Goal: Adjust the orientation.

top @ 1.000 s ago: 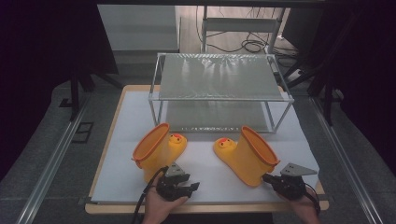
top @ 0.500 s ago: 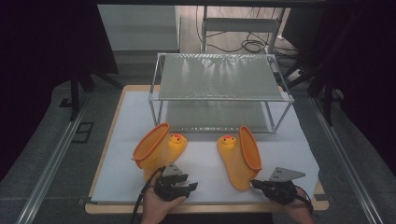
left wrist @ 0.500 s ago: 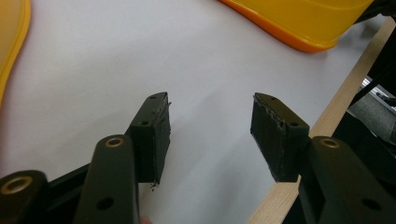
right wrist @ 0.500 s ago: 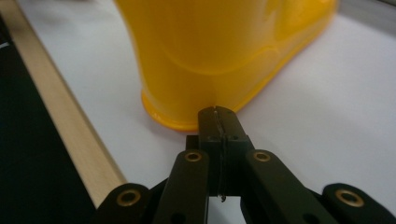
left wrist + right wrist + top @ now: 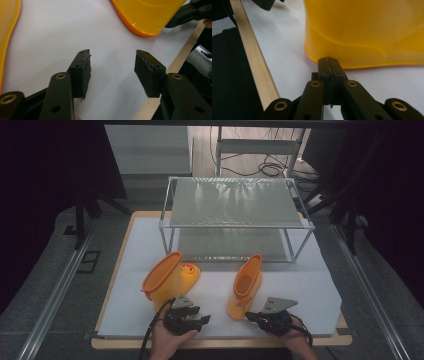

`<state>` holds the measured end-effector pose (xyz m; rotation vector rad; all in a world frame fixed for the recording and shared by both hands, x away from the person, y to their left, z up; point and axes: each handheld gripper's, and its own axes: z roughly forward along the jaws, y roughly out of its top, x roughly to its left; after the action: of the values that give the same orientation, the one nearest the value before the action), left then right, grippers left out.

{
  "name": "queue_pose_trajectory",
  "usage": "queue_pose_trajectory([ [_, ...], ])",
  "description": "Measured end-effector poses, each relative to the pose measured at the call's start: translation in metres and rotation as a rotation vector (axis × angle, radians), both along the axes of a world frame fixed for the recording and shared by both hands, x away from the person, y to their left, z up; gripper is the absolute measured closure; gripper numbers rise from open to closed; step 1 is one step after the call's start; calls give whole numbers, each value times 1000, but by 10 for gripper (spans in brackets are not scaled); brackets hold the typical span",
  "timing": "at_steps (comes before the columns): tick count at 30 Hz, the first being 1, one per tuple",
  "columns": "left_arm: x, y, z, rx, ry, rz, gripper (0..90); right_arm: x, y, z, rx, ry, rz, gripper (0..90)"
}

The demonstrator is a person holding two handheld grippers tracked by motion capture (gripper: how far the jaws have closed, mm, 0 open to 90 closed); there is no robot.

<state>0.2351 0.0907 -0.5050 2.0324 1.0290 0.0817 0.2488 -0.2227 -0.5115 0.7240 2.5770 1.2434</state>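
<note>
Yellow rubber everywhere: two little boots sit on the white sheet [image 5: 310, 280] that covers the wooden board [image 5: 220, 343]. The left boot [image 5: 167, 280], the one showing a duck face on its toe, stands toward the board's front-left part, just ahead of the wire rack [image 5: 235, 215] that takes up the back half. The right boot [image 5: 246, 285] lies on its side near the middle of the front edge, its opening turned toward the rack. The right gripper [image 5: 254, 316] is down at the front edge, jaws pinched fully together with nothing between them, and its tip is right at the sole rim of the right boot; whether it actually touches, I cannot tell. The left gripper [image 5: 204, 319] sits beside it at the front edge, below the left boot, jaws spread apart over bare sheet, holding nothing. From the left gripper view, the right boot's sole lies just ahead.
</note>
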Motion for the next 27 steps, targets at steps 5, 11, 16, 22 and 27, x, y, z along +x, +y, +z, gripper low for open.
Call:
queue_pose_trajectory([
  [5, 0, 0, 0, 1, 1, -1, 475, 3, 10, -1, 1, -12, 5, 892],
  [11, 0, 0, 0, 2, 0, -1, 475, -1, 0, 5, 41, -45, -41, 887],
  [16, 0, 0, 1, 2, 1, -2, 474, -1, -22, 8, 64, -56, -123, 873],
  [22, 1, 2, 3, -3, 2, 2, 472, -1, -64, 4, 83, -41, -255, 845],
  [27, 2, 1, 4, 0, 4, 4, 470, 3, -88, 4, 102, -39, -348, 773],
])
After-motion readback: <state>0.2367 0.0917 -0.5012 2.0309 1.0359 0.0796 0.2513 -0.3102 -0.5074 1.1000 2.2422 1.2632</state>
